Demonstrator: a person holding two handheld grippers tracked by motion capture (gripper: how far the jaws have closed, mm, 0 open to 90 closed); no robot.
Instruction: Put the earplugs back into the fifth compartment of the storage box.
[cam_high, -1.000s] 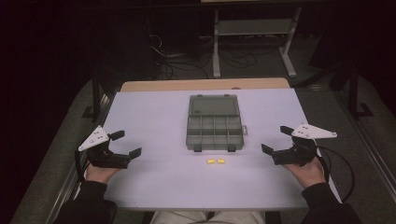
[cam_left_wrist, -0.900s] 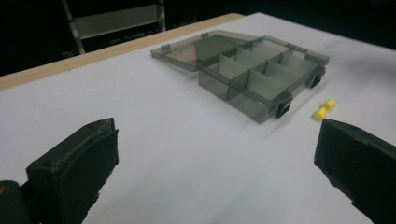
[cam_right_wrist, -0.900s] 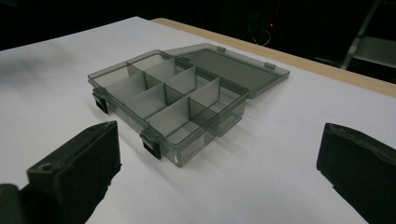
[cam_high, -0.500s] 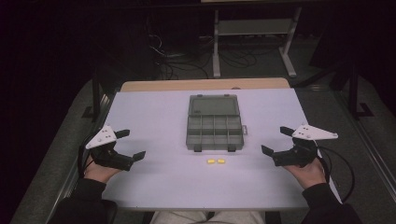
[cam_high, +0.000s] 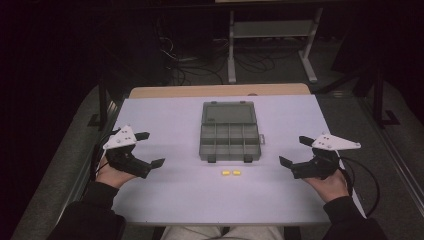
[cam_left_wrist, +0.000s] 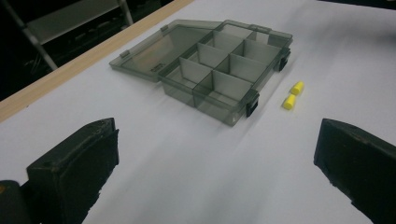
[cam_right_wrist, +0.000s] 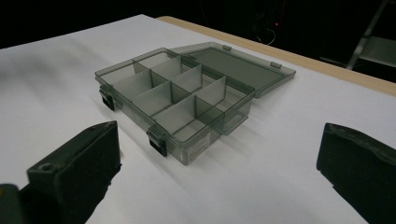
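Note:
A grey see-through compartment box (cam_high: 230, 132) (cam_left_wrist: 219, 74) (cam_right_wrist: 182, 95) lies open at the table's middle, its lid folded flat toward the far side and its several compartments bare. Two small yellow pieces (cam_high: 230, 172) (cam_left_wrist: 292, 94) lie side by side on the white tabletop just in front of the box. My left gripper (cam_high: 148, 149) (cam_left_wrist: 215, 172) hovers at the left of the table, open with nothing between its jaws, pointing toward the box. At the right, my right gripper (cam_high: 295, 151) (cam_right_wrist: 219, 172) is also open and holds nothing.
The white tabletop (cam_high: 180, 195) has a wooden strip (cam_high: 220, 91) along its far edge. Beyond it stand a metal rack (cam_high: 272, 35) and loose cables on a dark floor. A black cable (cam_high: 362, 175) trails from the right gripper.
My left gripper has moved forward and inward toward the box, lifting a little. The right gripper has barely shifted. The box and the yellow pieces stay put.

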